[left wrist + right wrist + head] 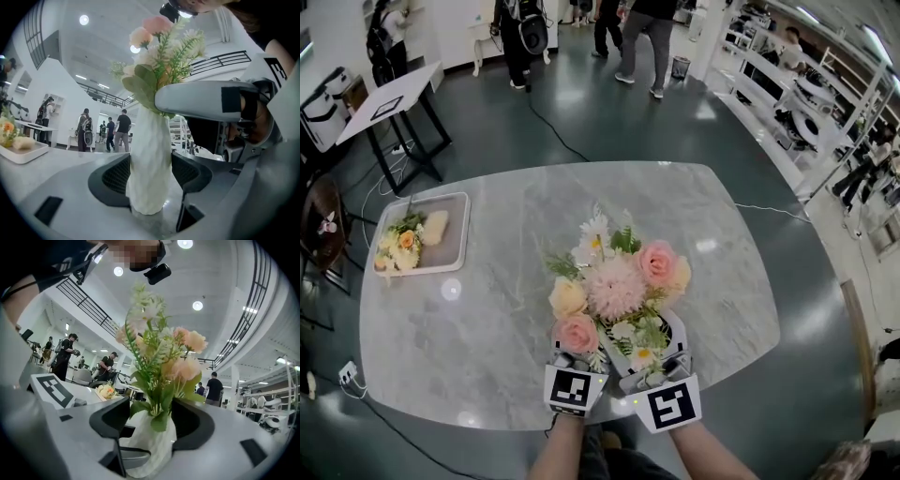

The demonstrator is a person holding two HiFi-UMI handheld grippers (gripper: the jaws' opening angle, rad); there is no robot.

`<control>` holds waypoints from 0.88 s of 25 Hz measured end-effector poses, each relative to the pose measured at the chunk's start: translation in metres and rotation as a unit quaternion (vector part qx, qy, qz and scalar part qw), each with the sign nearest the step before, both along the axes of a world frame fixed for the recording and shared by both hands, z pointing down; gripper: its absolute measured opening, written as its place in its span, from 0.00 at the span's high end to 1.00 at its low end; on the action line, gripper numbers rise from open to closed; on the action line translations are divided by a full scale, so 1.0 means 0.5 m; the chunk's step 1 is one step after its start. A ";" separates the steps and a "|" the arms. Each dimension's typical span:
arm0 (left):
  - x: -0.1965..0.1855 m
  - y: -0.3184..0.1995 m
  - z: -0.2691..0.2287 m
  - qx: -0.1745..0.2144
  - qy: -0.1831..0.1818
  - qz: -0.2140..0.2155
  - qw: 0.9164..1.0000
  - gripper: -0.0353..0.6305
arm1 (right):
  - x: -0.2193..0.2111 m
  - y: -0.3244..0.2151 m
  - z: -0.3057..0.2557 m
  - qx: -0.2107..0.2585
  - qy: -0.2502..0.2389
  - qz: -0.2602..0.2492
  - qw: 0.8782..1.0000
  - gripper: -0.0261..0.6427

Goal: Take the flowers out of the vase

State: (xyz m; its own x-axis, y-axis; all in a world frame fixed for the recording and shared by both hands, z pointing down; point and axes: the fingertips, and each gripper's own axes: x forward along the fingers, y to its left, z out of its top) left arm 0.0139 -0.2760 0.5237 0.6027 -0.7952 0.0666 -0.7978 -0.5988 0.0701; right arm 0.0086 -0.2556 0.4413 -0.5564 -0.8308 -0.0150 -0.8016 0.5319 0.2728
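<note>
A bouquet of pink, cream and white flowers (619,286) stands in a white ribbed vase (150,164) near the front edge of the marble table (487,328). My left gripper (150,176) is low on the vase, its pads pressed against both sides of the body. My right gripper (151,416) sits higher, at the vase's mouth (152,448). Its jaws stand wide on either side of the green stems and leaves (157,418) without pressing them. One right finger (201,101) crosses above the vase in the left gripper view. From the head view the blooms hide the vase.
A white tray (450,253) at the table's far left holds a small bunch of flowers (401,244). A small side table (389,98) stands beyond it. Several people walk at the far end of the room, and shelving runs along the right.
</note>
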 end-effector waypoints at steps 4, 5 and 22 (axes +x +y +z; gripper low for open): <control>0.005 0.001 -0.005 0.001 0.004 0.001 1.000 0.53 | 0.002 -0.022 -0.005 -0.007 0.003 0.015 1.000 0.55; 0.005 0.001 -0.005 0.001 0.005 0.002 1.000 0.53 | 0.000 -0.025 -0.007 -0.005 0.003 0.017 1.000 0.55; 0.006 0.006 -0.010 0.002 0.003 0.007 1.000 0.54 | 0.038 -0.028 -0.049 0.012 -0.062 0.040 0.997 0.83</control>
